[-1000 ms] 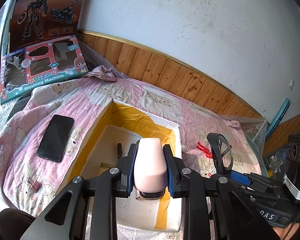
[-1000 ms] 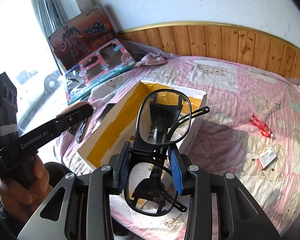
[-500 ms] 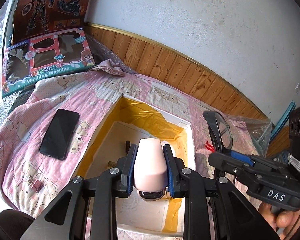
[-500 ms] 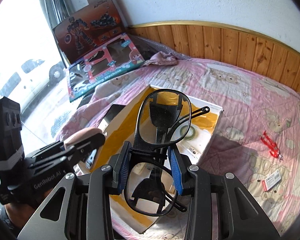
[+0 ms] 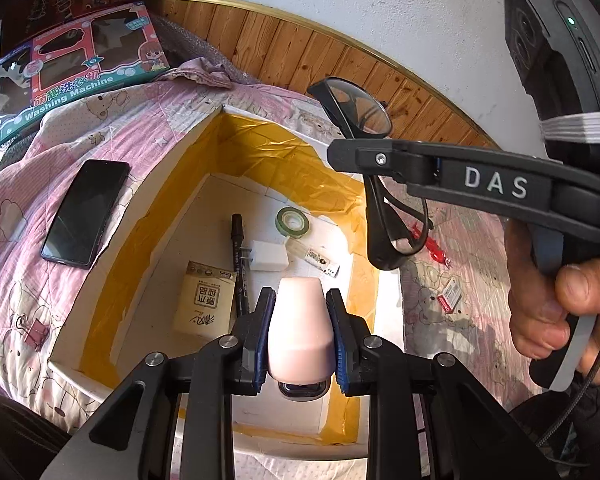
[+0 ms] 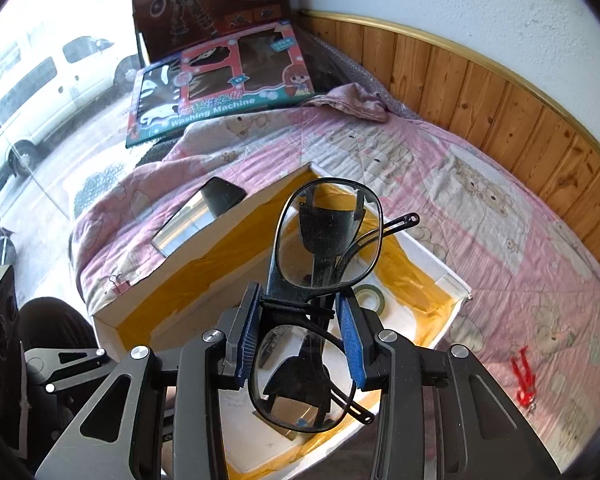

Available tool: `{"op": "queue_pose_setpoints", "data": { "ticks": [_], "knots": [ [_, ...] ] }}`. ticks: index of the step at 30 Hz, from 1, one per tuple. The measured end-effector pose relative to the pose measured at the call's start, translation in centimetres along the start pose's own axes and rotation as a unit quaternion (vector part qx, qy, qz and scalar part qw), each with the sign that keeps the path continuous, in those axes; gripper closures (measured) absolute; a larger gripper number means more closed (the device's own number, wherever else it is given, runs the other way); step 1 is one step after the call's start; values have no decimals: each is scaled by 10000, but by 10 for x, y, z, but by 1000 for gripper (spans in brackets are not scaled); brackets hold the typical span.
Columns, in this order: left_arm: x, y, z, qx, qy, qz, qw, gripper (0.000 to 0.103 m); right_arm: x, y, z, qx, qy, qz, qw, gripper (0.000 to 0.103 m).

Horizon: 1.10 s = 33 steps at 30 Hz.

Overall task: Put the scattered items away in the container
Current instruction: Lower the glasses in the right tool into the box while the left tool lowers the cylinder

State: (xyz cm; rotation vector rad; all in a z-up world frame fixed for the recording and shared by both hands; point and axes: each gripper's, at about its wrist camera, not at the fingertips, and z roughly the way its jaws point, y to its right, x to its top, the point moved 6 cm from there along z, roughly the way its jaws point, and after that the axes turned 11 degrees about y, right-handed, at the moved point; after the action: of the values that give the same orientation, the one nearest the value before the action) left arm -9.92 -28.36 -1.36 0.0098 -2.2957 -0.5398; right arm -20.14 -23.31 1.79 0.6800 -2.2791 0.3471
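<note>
Plastic glasses (image 6: 320, 312), light but fragile, sit pinched at the bridge in the right gripper (image 6: 300, 340) over the box (image 5: 100, 280), while the left gripper (image 5: 300, 336) clamps a smooth pink case (image 5: 300, 332) at 6 o'clock.

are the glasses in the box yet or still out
Still out. The glasses are clamped in the right gripper, held in the air above the open box, not resting on its floor.

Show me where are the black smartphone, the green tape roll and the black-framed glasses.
Black smartphone (image 5: 85, 212), left wrist view, middle of its screen.
Green tape roll (image 5: 292, 222), left wrist view, its ring.
Black-framed glasses (image 6: 327, 248), right wrist view, upper lens.
</note>
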Motion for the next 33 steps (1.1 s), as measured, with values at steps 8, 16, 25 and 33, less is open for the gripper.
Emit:
{"op": "queue_pose_setpoints", "data": {
  "ticks": [8, 16, 25, 33],
  "knots": [
    [-3, -3, 10, 82, -108, 110, 9998, 76, 8, 0, 50, 63, -415, -566, 9975, 64],
    [-3, -17, 11, 264, -154, 187, 9994, 77, 3, 17, 93, 610, -929, 1265, 9857, 64],
    [-14, -19, 21, 302, -473, 345, 9978, 77, -4, 18, 133, 747, -1129, 2513, 9584, 64],
    [-13, -31, 30, 399, -556, 258, 9973, 76, -2, 21, 152, 761, -958, 2891, 9495, 58]
  ]
}}
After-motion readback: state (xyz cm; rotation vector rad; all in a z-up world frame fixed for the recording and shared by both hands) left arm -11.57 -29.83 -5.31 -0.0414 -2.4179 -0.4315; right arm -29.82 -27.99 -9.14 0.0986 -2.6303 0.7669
